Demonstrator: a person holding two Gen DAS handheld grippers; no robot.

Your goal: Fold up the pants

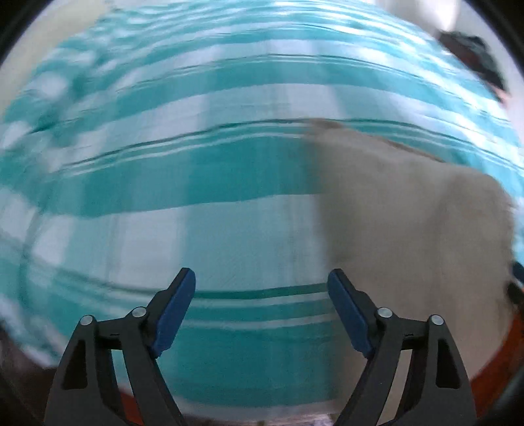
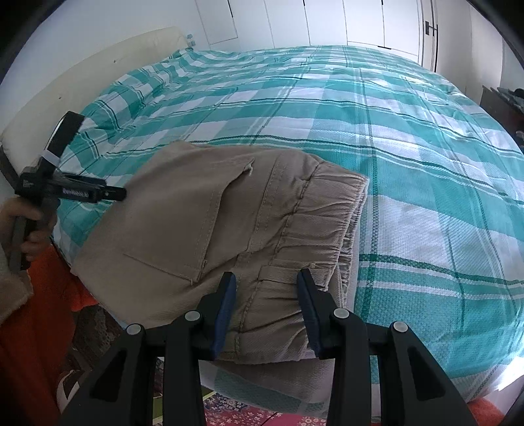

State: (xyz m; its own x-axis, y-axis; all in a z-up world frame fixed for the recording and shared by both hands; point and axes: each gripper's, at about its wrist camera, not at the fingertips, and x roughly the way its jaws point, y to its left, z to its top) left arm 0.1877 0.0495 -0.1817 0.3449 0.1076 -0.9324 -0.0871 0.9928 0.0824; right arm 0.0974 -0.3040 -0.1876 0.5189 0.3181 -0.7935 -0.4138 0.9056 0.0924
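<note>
Beige pants (image 2: 209, 222) lie folded in a compact stack near the front edge of the bed, waistband to the right. In the blurred left wrist view they show at the right (image 1: 409, 222). My right gripper (image 2: 267, 281) is open just above the pants' near edge, jaws apart and empty. My left gripper (image 1: 261, 278) is open and empty over the bedspread, left of the pants; it also shows in the right wrist view (image 2: 121, 194), held in a hand at the pants' left side.
A teal and white checked bedspread (image 2: 360, 114) covers the bed. A cream headboard (image 2: 98, 72) runs along the left. White wardrobe doors (image 2: 327, 19) stand behind. An orange cloth (image 2: 39, 311) and patterned rug (image 2: 235, 409) lie by the front edge.
</note>
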